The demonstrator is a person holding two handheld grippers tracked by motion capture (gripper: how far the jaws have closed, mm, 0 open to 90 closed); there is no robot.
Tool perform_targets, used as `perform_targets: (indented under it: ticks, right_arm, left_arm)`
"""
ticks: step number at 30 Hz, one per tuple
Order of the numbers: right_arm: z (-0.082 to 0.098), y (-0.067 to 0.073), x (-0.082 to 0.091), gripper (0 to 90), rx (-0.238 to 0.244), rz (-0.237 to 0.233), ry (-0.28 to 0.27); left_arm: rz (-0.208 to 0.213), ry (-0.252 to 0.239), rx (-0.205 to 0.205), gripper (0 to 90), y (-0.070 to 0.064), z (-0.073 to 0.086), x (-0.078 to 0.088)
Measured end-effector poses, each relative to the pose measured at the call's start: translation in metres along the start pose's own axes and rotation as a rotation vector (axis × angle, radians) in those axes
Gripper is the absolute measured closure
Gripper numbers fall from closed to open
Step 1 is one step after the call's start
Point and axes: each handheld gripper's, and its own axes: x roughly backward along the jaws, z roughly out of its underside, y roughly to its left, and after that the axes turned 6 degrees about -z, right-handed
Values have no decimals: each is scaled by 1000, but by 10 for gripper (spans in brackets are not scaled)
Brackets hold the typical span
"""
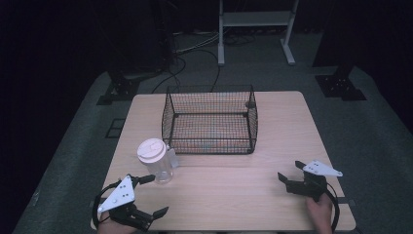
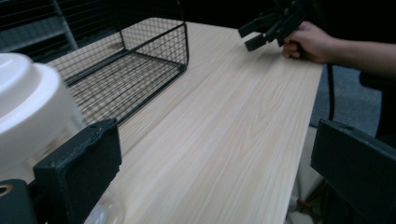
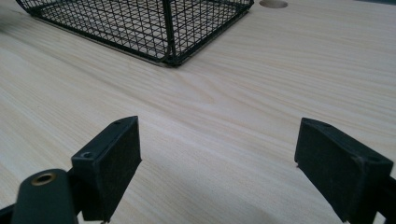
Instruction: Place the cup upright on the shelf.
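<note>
On the worktop [image 1: 272, 190], both hand-held grippers [image 1: 148, 195] [image 1: 290, 174] gape empty; the lidded cup [image 1: 156, 161] looks light, slippery: grip mid-body.

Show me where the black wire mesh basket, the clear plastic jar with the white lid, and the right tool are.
Black wire mesh basket [image 1: 210, 145]: high view, its near wall.
Clear plastic jar with the white lid [image 1: 152, 149]: high view, top of the lid.
Right tool [image 1: 288, 174]: high view, midway between its open fingertips.
</note>
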Motion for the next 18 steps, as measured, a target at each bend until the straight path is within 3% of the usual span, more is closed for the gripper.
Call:
perform_targets:
  ticks: [11, 18]
  right_arm:
    - [0, 0, 0, 135, 1, 3, 2]
    - [0, 0, 0, 135, 2, 1, 4]
  left_arm:
    - [-61, 25, -6, 10, 10, 6, 22]
    - [-115, 19, 22, 10, 21, 15, 36]
